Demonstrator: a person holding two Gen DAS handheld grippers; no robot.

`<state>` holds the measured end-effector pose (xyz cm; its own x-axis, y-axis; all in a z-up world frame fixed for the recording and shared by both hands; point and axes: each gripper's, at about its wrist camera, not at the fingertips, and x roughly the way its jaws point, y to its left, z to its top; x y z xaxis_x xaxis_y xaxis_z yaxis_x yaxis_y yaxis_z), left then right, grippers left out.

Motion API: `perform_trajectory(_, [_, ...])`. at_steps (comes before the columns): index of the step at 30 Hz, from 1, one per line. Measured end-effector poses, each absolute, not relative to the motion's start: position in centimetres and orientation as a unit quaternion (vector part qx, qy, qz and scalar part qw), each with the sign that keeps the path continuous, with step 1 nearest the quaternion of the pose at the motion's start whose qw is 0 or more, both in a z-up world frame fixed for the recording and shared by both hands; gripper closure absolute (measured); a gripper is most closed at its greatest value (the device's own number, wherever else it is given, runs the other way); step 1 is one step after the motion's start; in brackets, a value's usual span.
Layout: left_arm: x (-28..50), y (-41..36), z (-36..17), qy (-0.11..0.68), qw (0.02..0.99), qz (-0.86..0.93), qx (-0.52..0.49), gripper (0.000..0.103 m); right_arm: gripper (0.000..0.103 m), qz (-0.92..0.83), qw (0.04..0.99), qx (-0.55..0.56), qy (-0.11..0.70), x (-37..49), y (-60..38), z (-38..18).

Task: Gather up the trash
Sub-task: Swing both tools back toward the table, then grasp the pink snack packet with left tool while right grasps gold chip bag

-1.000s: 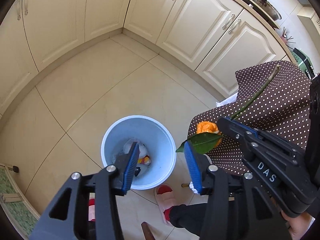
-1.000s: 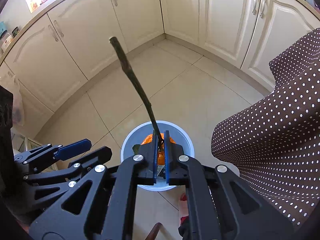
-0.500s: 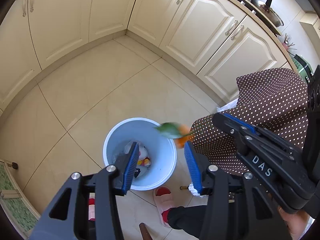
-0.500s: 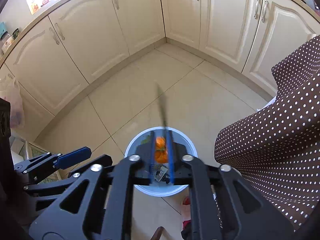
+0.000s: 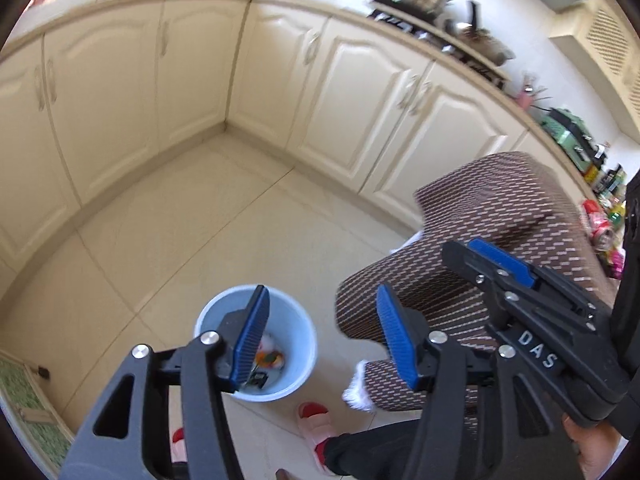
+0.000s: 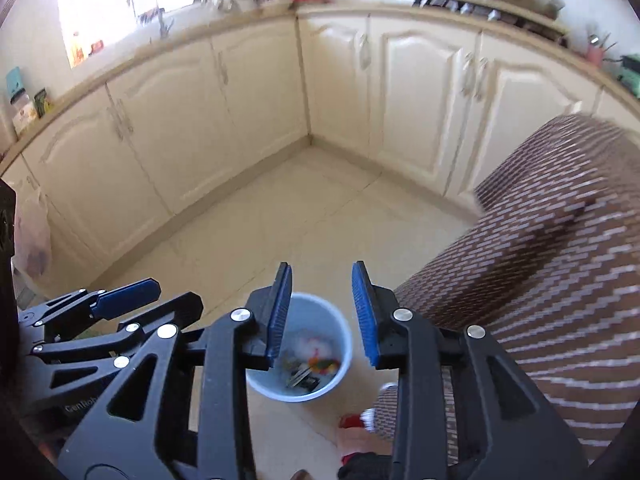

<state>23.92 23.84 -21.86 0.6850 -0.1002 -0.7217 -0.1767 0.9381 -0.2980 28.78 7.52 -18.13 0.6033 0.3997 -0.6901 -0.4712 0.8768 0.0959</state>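
Both sets of tongs spread and empty, right tongs freshly opened up, left tongs widened too, probably because the orange flower now sits with the other trash inside the blue bin on the floor beside the dotted tabletop.

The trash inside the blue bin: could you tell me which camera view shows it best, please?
The right wrist view: the blue bin sits between the open jaws of the right gripper, so most of the trash shows. In the left wrist view, one finger covers part of the bin's inside.
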Motion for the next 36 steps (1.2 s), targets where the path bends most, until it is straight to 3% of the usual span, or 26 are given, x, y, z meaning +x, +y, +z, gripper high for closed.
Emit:
perform_trajectory(2, [23.7,21.3,-19.5,0.383,0.911,0.01,-0.152,0.044,0.058,0.234,0.906,-0.042,0.351,27.8,5.2,-15.9])
perform_trajectory(3, [23.6,20.2,-18.6,0.377,0.915,0.005,-0.142,0.042,0.056,0.224,0.915,-0.038,0.333,27.0,3.3,-14.4])
perform_trajectory(7, [23.8,14.6,-14.6,0.354,0.928,-0.035,-0.115,0.032,0.056,0.19,0.936,-0.03,0.294,25.3,-3.0,-10.7])
perform_trajectory(15, [26.4,0.1,-9.8,0.342,0.928,-0.141,-0.047,0.03,0.055,0.08,0.965,0.012,0.248,23.2,-17.7,-6.5])
perform_trajectory(24, [29.1,-17.3,-9.0,0.34,0.904,-0.253,0.052,0.03,0.054,-0.062,0.965,0.072,0.245,22.3,-33.9,-7.3])
perform_trajectory(31, [32.6,-22.8,-10.5,0.367,0.89,-0.264,0.057,0.03,0.05,-0.08,0.955,0.093,0.269,23.0,-39.2,-9.5])
perform_trajectory(32, [33.1,-23.3,-10.8,0.37,0.889,-0.262,0.059,0.031,0.049,-0.081,0.955,0.094,0.27,23.3,-39.2,-9.6])
perform_trajectory(34, [34.0,-24.3,-11.2,0.376,0.886,-0.262,0.065,0.049,0.046,-0.087,0.953,0.096,0.273,24.0,-39.9,-9.8])
perform_trajectory(36, [35.0,-25.1,-11.8,0.39,0.878,-0.268,0.068,0.059,0.045,-0.081,0.952,0.106,0.277,25.2,-40.6,-9.9])
